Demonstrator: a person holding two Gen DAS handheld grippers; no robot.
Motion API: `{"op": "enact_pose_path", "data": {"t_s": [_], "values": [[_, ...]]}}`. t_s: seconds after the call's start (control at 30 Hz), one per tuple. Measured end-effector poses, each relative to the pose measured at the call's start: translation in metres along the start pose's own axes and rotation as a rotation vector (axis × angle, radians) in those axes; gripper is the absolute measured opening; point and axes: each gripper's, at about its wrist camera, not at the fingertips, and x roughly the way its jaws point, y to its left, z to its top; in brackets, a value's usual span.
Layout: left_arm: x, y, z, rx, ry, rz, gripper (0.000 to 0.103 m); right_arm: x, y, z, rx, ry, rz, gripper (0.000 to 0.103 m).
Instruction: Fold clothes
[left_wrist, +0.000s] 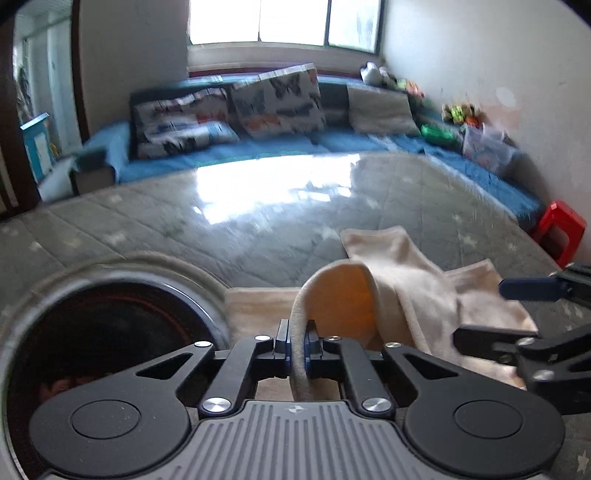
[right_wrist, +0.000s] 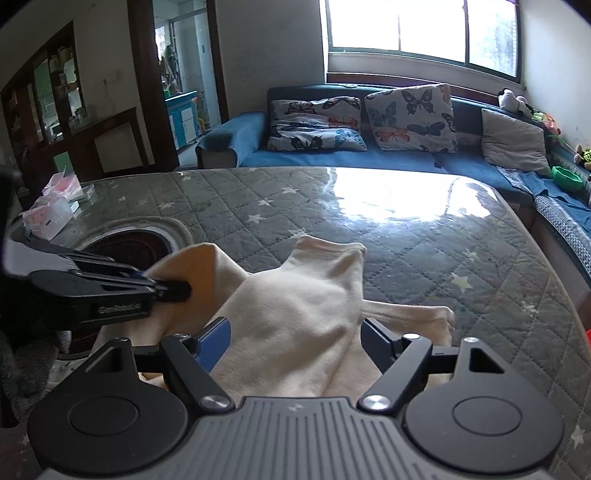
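Note:
A cream garment (right_wrist: 303, 306) lies bunched on the grey quilted table (right_wrist: 406, 251), one part lifted into a fold. My left gripper (left_wrist: 298, 343) is shut on an edge of the cream garment (left_wrist: 391, 280), holding that edge up; it also shows at the left of the right wrist view (right_wrist: 177, 290). My right gripper (right_wrist: 295, 343) is open, its fingers on either side of the cloth with the garment running between them. In the left wrist view the right gripper (left_wrist: 484, 314) enters from the right edge, open over the cloth.
A round dark recess (right_wrist: 136, 243) is set in the table at the left. Tissue packs (right_wrist: 51, 210) lie at the far left edge. A blue sofa (right_wrist: 369, 155) with butterfly cushions runs behind the table. A red stool (left_wrist: 561, 230) stands at the right.

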Motion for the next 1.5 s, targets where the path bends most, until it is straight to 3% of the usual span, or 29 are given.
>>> {"op": "enact_pose_path", "data": {"t_s": [0.17, 0.4, 0.73, 0.83, 1.0, 1.07, 1.5], "values": [[-0.025, 0.012, -0.004, -0.045, -0.064, 0.072, 0.006, 0.006, 0.014, 0.007, -0.023, -0.001, 0.031, 0.078], [-0.053, 0.04, -0.025, -0.148, -0.074, 0.184, 0.006, 0.028, 0.03, 0.011, -0.051, 0.039, 0.048, 0.069], [-0.083, 0.055, -0.061, -0.194, -0.08, 0.258, 0.006, 0.063, 0.052, 0.005, -0.113, 0.119, 0.022, 0.063], [-0.087, 0.061, -0.065, -0.209, -0.081, 0.265, 0.006, 0.06, 0.056, 0.002, -0.144, 0.119, 0.0, 0.054], [-0.099, 0.065, -0.072, -0.218, -0.098, 0.269, 0.006, 0.047, 0.05, -0.001, -0.158, 0.129, -0.041, 0.016], [-0.104, 0.067, -0.076, -0.222, -0.104, 0.272, 0.006, 0.04, 0.046, -0.003, -0.157, 0.126, -0.053, 0.008], [-0.159, 0.079, -0.11, -0.254, -0.117, 0.312, 0.006, -0.066, -0.002, -0.039, -0.049, -0.043, -0.18, 0.003]]}}
